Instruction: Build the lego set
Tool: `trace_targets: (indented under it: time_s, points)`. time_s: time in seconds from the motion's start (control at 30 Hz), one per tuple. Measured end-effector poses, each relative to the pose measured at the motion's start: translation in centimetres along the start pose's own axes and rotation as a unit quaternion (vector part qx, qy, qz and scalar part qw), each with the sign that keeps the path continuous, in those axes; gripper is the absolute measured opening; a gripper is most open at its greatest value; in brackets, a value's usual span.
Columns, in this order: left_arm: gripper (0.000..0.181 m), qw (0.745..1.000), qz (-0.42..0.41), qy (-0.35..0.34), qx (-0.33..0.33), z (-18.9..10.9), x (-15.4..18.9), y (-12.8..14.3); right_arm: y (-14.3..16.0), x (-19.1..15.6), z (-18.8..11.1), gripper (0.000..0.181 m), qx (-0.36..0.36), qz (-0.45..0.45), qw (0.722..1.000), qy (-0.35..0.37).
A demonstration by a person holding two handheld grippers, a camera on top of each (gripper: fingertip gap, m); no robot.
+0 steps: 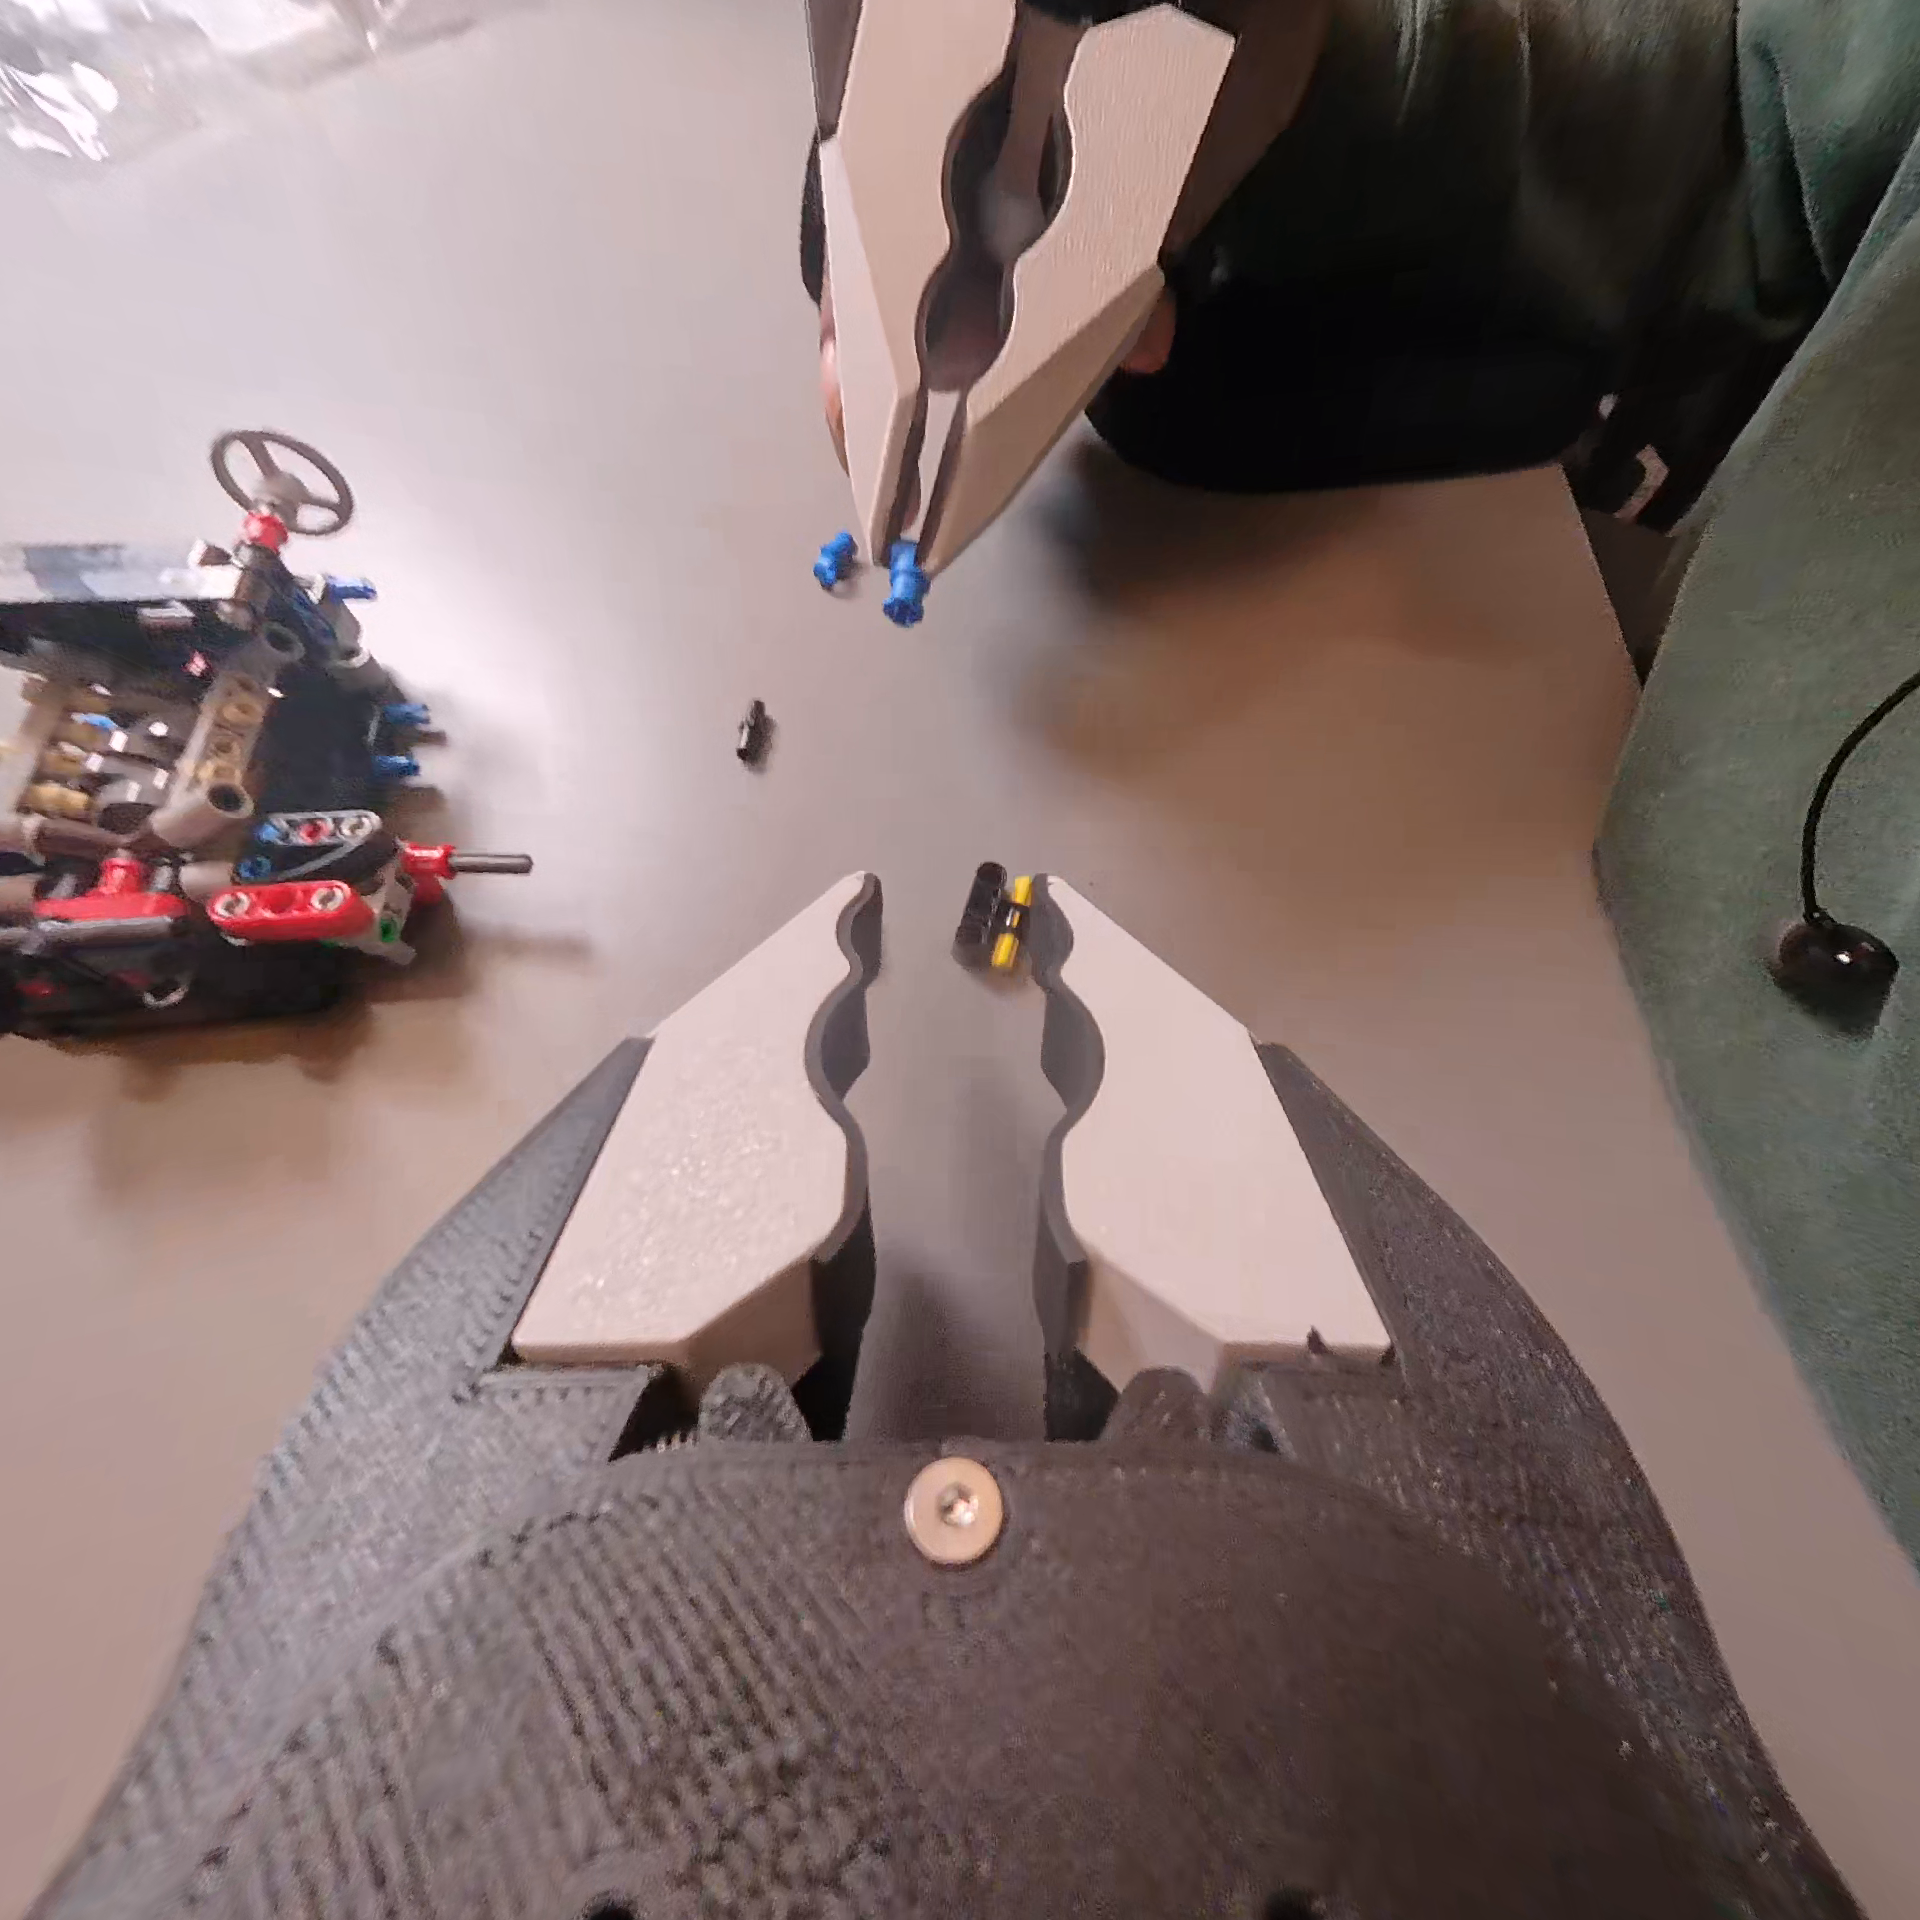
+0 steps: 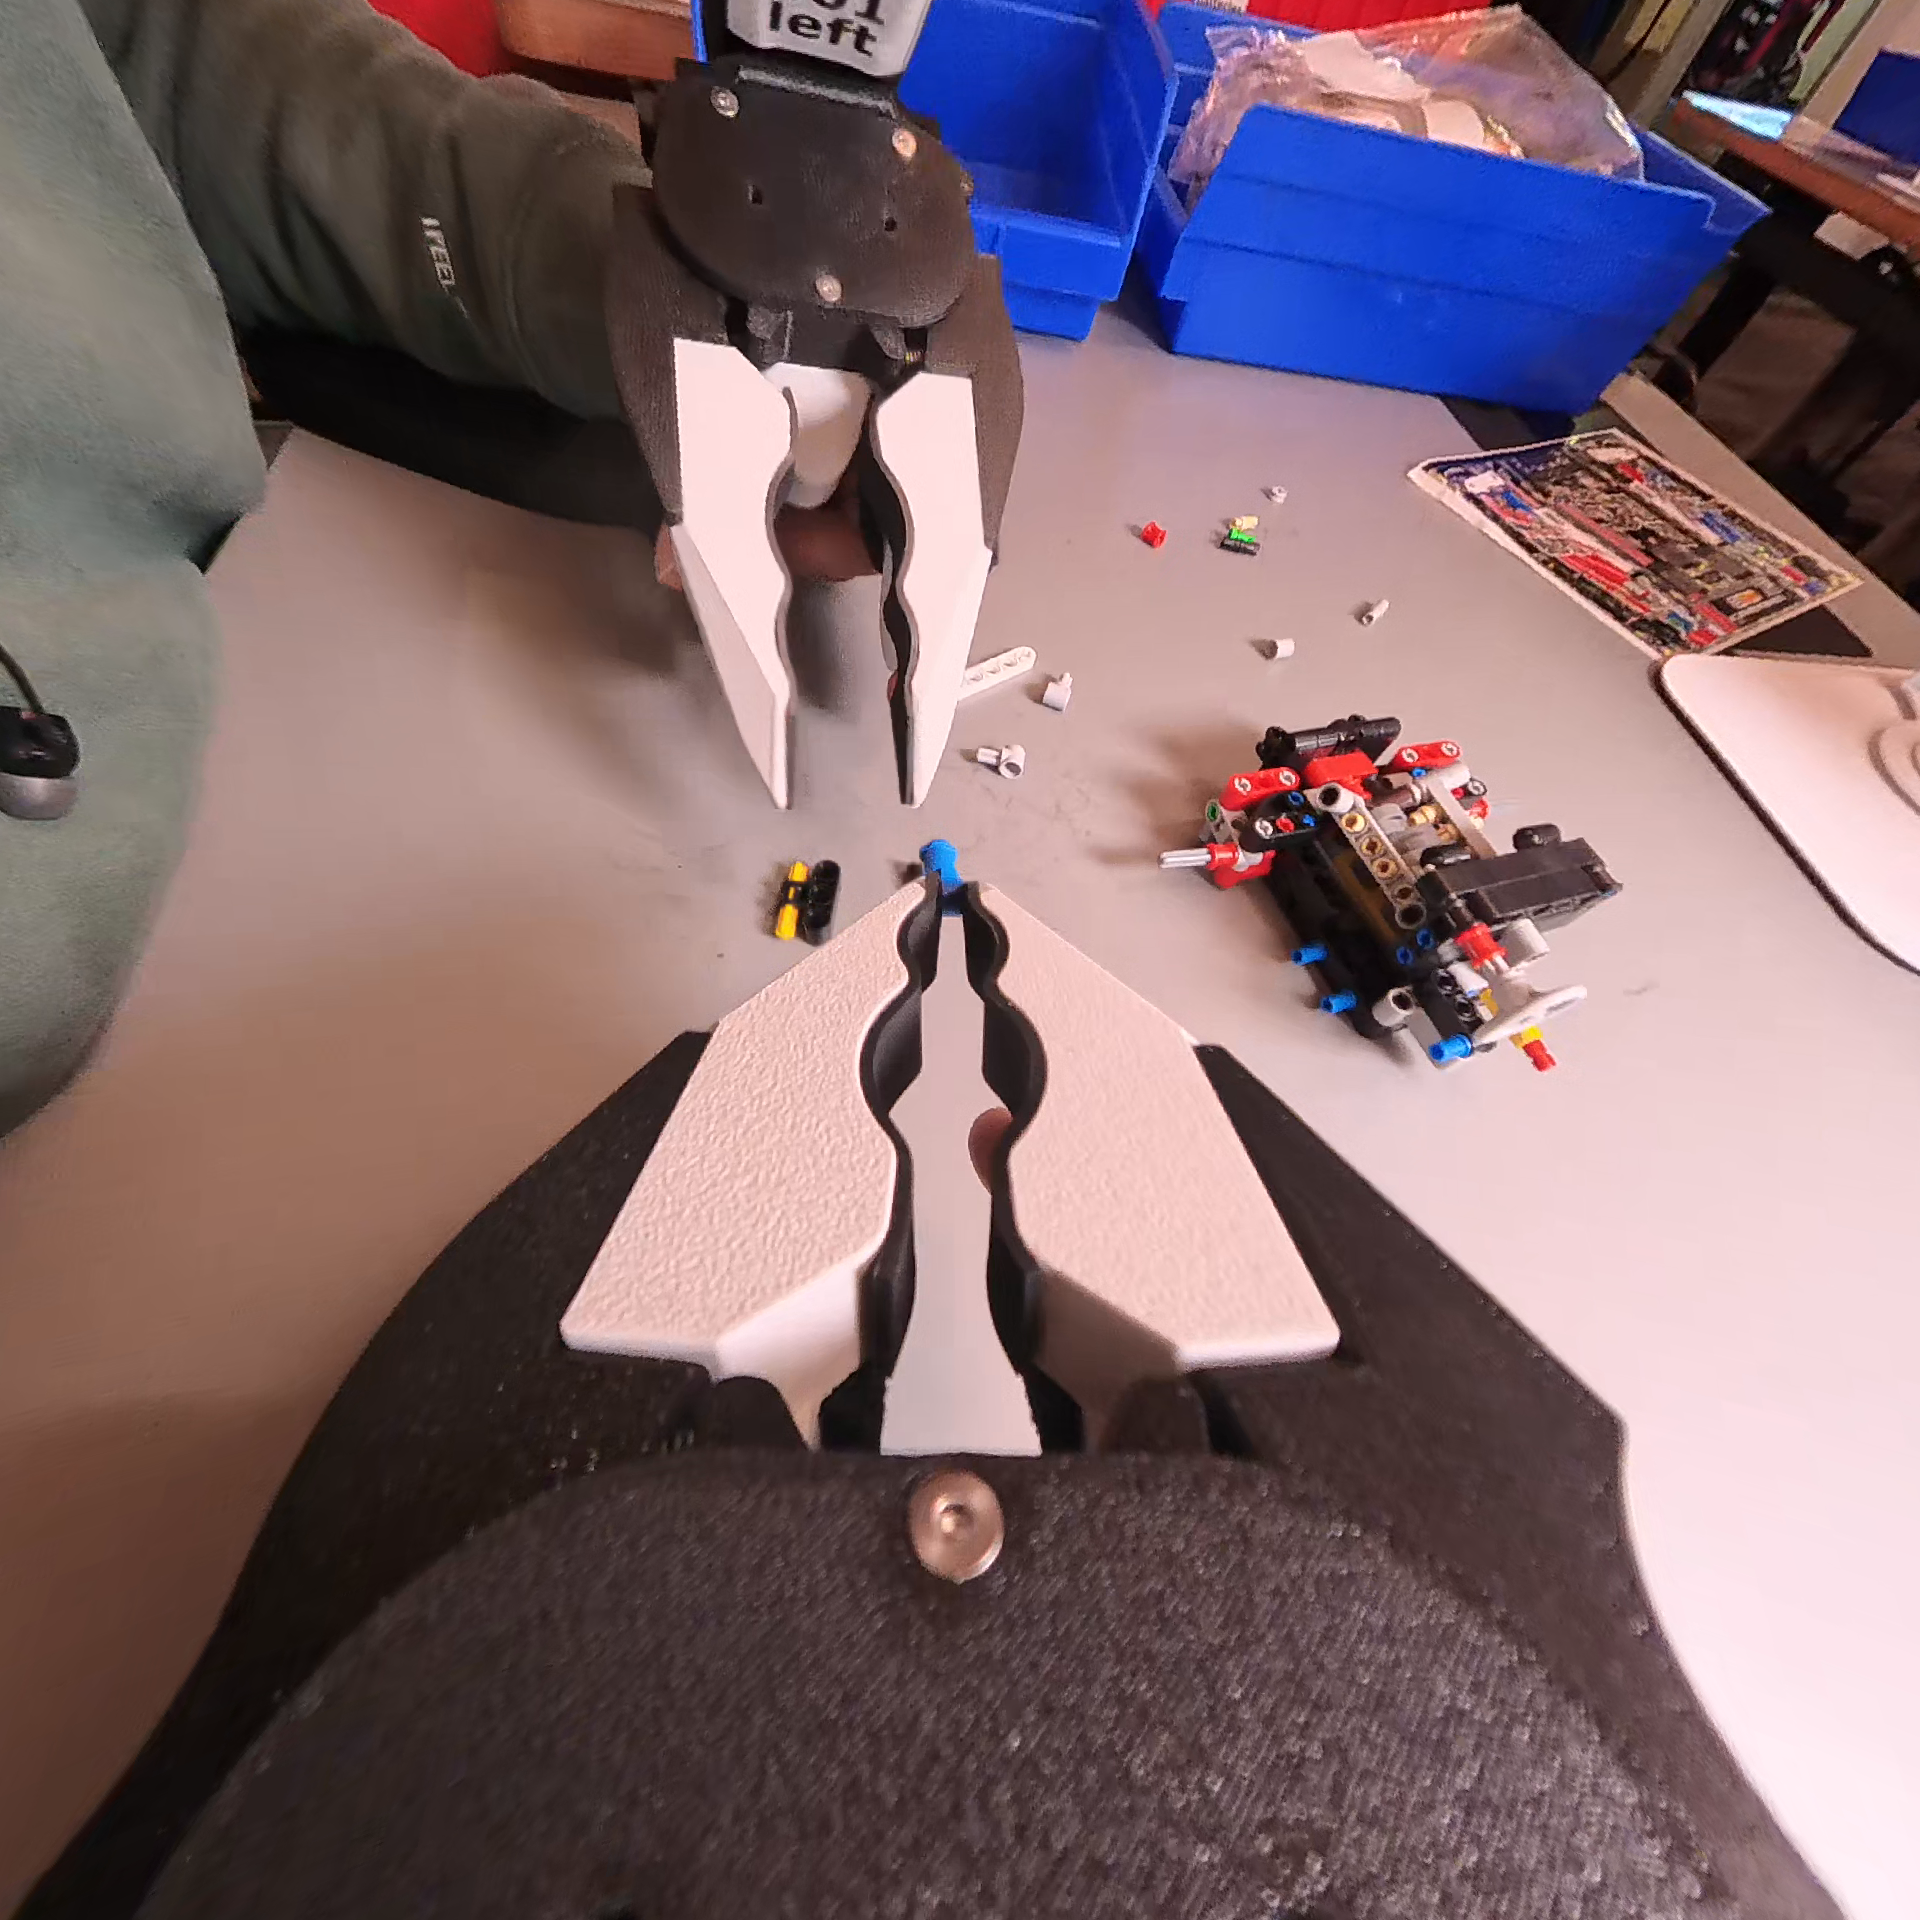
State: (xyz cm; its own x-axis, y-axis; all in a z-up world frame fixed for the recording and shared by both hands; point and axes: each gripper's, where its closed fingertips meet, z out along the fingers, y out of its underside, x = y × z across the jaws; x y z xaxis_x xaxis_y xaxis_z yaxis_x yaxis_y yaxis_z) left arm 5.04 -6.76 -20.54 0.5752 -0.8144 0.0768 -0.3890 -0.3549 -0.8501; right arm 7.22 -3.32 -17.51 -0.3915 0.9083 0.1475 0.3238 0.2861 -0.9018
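Note:
My right gripper is shut on a small blue pin just above the table; it also shows in the left wrist view, where the blue pin sticks out below its tips. My left gripper is open and empty, and a black-and-yellow connector piece lies on the table by its right fingertip. In the right wrist view the left gripper hovers just behind that piece. The partly built lego car stands apart to the right; it also shows in the left wrist view.
A second blue pin and a small black piece lie on the table. Loose grey pieces, a red piece, an instruction booklet and blue bins lie farther back. A person's green sleeve is at left. There is about 6 cm between the tips of the two grippers.

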Motion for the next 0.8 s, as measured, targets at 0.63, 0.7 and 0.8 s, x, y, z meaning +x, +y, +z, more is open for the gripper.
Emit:
trace_targets:
  time_s: [0.63, 0.7, 0.8]
  points:
    - [0.027, 0.999, -0.030, 0.024, -0.007, 0.7, 0.5, 0.5, 2.2, 0.2, 0.5, 0.003, -0.028, 0.032, 0.999, -0.018]
    - [0.027, 0.997, -0.068, 0.030, 0.023, 0.4, 0.2, -0.5, 1.9, 0.2, 0.6, 0.002, -0.020, 0.030, 0.999, -0.018]
    - [0.027, 0.989, -0.126, 0.049, 0.067, 0.0, 0.1, -1.9, 1.7, 0.0, 0.6, 0.003, -0.015, 0.028, 0.999, -0.021]
